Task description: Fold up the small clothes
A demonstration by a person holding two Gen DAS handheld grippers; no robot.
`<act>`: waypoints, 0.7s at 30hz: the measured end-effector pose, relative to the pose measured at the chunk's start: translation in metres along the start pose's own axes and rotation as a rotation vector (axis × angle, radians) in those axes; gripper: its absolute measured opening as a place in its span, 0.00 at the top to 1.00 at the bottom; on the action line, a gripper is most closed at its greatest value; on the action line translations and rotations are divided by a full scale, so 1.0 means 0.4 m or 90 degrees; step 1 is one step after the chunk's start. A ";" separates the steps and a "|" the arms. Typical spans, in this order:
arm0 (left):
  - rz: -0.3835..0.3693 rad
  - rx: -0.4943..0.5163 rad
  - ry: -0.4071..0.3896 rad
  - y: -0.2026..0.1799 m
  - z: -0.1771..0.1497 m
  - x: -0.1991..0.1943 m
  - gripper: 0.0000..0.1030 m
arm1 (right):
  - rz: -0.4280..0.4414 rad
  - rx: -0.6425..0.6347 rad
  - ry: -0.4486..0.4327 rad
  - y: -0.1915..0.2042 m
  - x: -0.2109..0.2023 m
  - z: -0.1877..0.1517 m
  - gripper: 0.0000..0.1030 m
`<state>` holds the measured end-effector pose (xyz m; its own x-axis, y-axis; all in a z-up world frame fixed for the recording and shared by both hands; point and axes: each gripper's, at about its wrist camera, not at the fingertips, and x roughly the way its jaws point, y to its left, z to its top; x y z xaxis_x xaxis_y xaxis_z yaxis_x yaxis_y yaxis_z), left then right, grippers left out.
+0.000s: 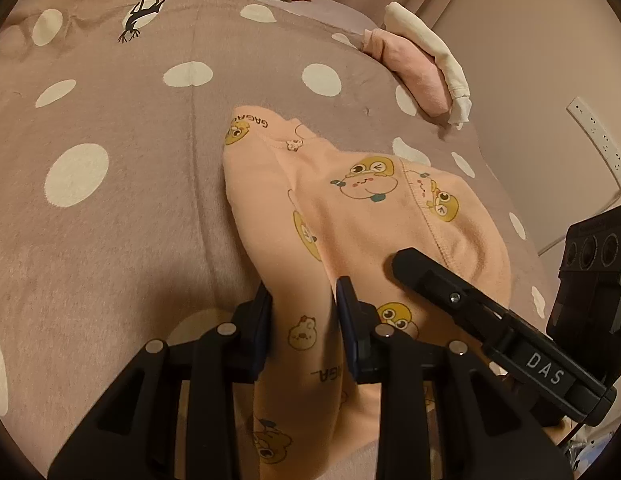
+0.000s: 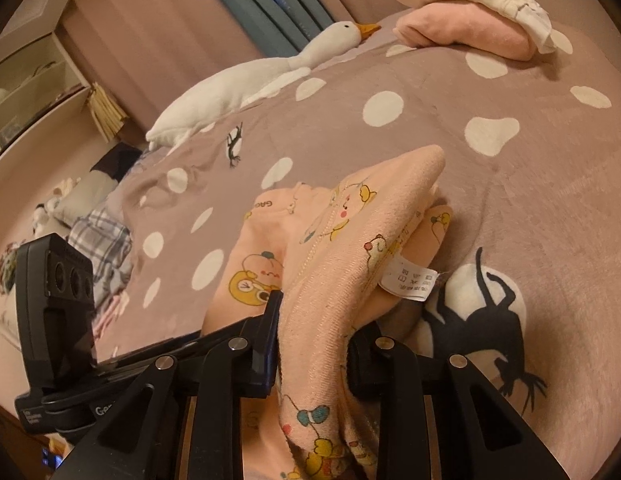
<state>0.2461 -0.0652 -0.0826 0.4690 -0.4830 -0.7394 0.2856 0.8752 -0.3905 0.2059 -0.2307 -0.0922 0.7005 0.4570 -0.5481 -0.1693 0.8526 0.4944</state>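
Peach cartoon-print cotton garment [image 1: 350,208] is pinched, half-folded, by left gripper [image 1: 302,292] and right gripper [image 2: 310,320]; pink and cream folded clothes [image 1: 422,68] are already stacked.

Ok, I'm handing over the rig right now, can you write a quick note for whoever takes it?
Left gripper: shut on a fold of the peach cartoon-print garment.
Right gripper: shut on another bunched edge of the same garment, near its care label.
The garment lies partly on the polka-dot bedspread.
Done: folded pink and white clothes stacked at the far side.
Left: finish folding the peach garment, then probably add it to that stack.
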 end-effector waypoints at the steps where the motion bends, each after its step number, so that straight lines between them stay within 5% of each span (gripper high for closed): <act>1: -0.001 0.000 0.000 0.002 -0.003 -0.006 0.72 | 0.001 -0.002 0.001 0.003 -0.003 -0.003 0.72; 21: -0.006 -0.024 -0.001 0.049 -0.059 -0.080 0.72 | 0.023 -0.022 0.013 0.077 -0.006 -0.048 0.72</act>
<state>0.2170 -0.0321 -0.0794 0.4678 -0.4912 -0.7348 0.2581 0.8710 -0.4179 0.1855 -0.2005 -0.0886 0.6798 0.4918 -0.5440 -0.2184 0.8439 0.4900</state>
